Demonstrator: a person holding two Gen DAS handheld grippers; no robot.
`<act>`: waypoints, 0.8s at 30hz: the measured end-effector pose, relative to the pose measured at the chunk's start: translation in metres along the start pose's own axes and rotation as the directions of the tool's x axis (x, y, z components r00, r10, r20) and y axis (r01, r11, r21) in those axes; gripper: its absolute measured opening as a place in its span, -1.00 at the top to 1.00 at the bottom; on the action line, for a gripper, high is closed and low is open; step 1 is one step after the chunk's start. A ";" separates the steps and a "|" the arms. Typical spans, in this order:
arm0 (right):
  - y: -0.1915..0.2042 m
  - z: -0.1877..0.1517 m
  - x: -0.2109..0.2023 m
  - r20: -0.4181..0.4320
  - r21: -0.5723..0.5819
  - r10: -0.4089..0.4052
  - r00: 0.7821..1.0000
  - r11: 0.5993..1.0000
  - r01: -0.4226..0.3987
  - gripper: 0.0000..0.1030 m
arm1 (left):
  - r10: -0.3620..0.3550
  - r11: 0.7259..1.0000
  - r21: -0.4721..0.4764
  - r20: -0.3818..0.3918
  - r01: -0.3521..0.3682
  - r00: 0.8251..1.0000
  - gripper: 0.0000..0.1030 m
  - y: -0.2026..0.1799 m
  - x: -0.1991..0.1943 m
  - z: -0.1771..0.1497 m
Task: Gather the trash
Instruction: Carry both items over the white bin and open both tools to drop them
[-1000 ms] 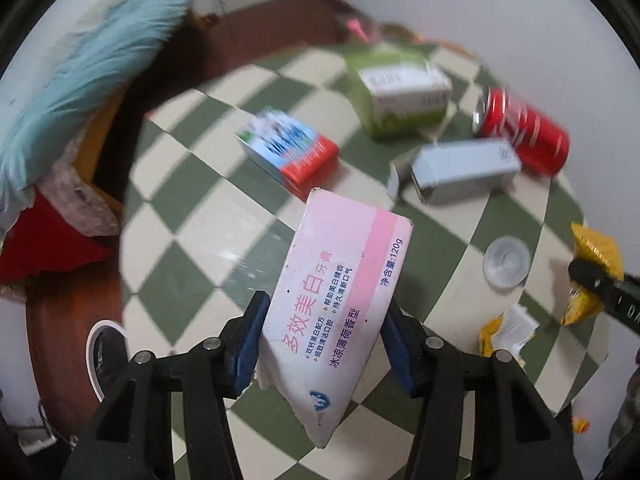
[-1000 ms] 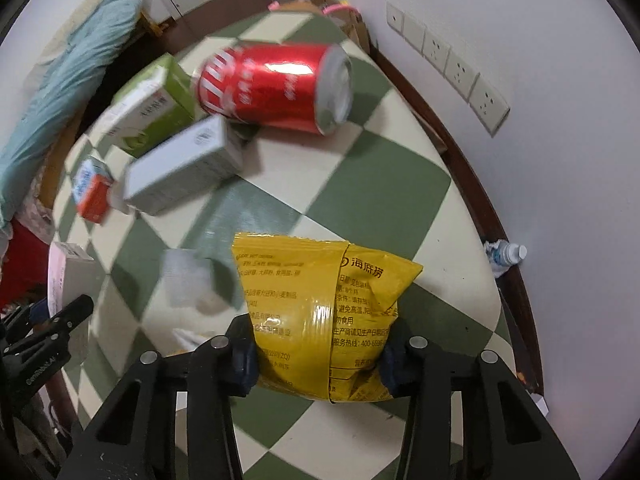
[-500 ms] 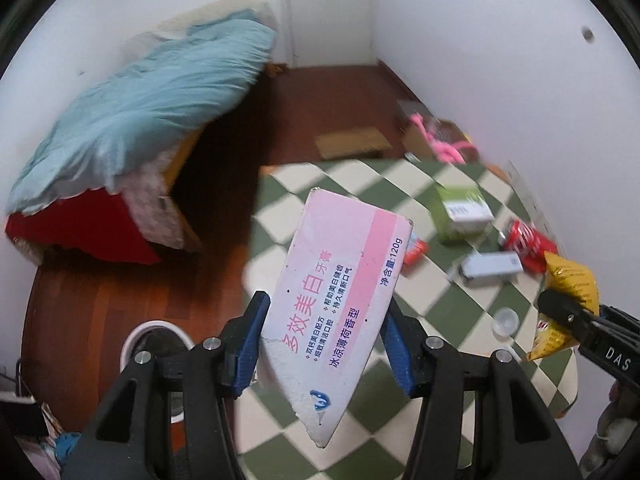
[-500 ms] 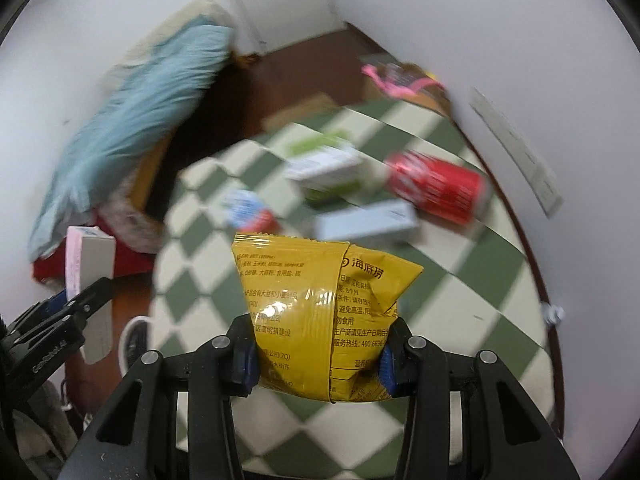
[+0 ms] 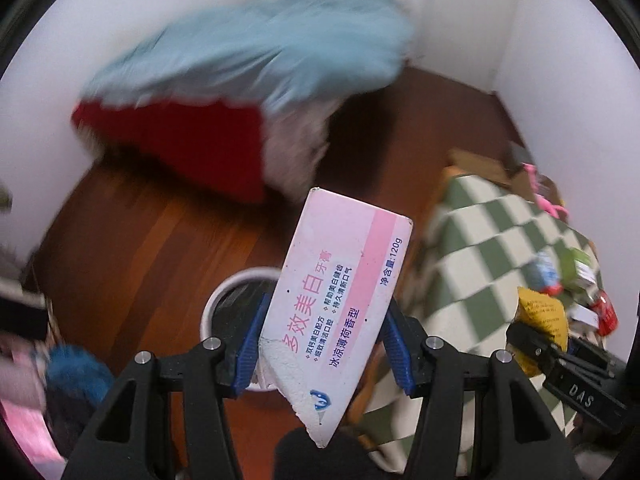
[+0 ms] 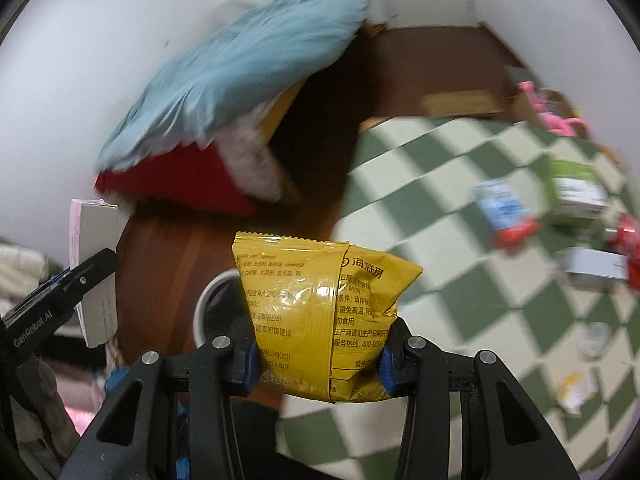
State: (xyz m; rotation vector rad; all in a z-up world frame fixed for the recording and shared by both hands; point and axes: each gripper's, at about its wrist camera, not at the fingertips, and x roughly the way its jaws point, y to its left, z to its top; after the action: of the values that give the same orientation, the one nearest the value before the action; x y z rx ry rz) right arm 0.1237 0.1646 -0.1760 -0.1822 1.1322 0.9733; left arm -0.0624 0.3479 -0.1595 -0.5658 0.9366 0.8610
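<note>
My left gripper (image 5: 322,350) is shut on a pink and white toothpaste box (image 5: 340,292) and holds it in the air above a white-rimmed bin (image 5: 232,300) on the wooden floor. My right gripper (image 6: 318,358) is shut on a yellow snack bag (image 6: 320,312), also held up, with the same bin (image 6: 210,304) showing behind it. The left gripper with its box shows at the left of the right wrist view (image 6: 94,272). The right gripper with the bag shows at the right of the left wrist view (image 5: 540,320).
A green and white checkered mat (image 6: 460,208) holds more trash: a blue and red box (image 6: 502,208), a green box (image 6: 576,190), a red can (image 6: 628,240), a grey box (image 6: 592,266). A bed with blue bedding (image 5: 248,52) stands behind.
Both grippers have swung left, away from the mat and toward the bin, each still holding its item. The bin now sits just behind both grippers.
</note>
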 end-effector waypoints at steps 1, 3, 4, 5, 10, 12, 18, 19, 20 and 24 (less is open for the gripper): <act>0.017 -0.002 0.016 -0.023 -0.019 0.010 1.000 1.000 -0.010 0.11 | 0.004 1.000 -0.020 -0.020 -0.004 1.000 0.01 0.012 0.009 -0.002; 0.046 -0.008 0.047 -0.072 -0.049 0.030 0.997 0.998 -0.034 0.11 | -0.007 0.997 -0.076 -0.080 0.001 0.997 0.01 0.046 0.037 -0.004; 0.061 -0.011 0.065 -0.102 -0.065 0.038 0.994 0.997 -0.045 0.11 | -0.015 0.995 -0.101 -0.108 0.004 0.994 0.01 0.059 0.049 -0.006; 0.074 -0.014 0.078 -0.125 -0.080 0.041 0.991 0.995 -0.051 0.11 | -0.040 0.991 -0.134 -0.143 0.020 0.989 0.01 0.075 0.067 -0.008; 0.126 -0.030 0.159 -0.251 -0.162 0.015 0.968 0.985 -0.058 0.11 | -0.140 0.969 -0.236 -0.268 0.076 0.953 -0.02 0.117 0.126 -0.018; 0.139 -0.034 0.189 -0.291 -0.187 -0.002 0.957 0.981 -0.055 0.11 | -0.161 0.961 -0.266 -0.311 0.077 0.937 -0.04 0.127 0.145 -0.024; 0.162 -0.038 0.264 -0.382 -0.235 -0.049 0.923 0.971 -0.046 0.11 | -0.131 0.943 -0.332 -0.356 0.006 0.925 -0.91 0.150 0.167 -0.041; 0.162 -0.037 0.274 -0.390 -0.232 -0.050 0.920 0.972 -0.046 0.09 | -0.099 0.944 -0.328 -0.354 -0.025 0.930 -0.91 0.155 0.167 -0.043; 0.164 -0.036 0.285 -0.397 -0.239 -0.052 0.916 0.970 -0.048 0.08 | -0.065 0.945 -0.323 -0.350 -0.055 0.934 -0.91 0.158 0.165 -0.045; 0.170 -0.038 0.317 -0.421 -0.284 -0.069 0.905 0.957 -0.059 -0.40 | 0.084 0.943 -0.280 -0.327 -0.182 0.941 -0.91 0.166 0.159 -0.056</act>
State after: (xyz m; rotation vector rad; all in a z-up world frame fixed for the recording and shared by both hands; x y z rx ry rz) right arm -0.0003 0.4215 -0.3976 -0.6650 1.3798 1.1263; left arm -0.1766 0.4587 -0.3352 -0.9354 1.1455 1.0713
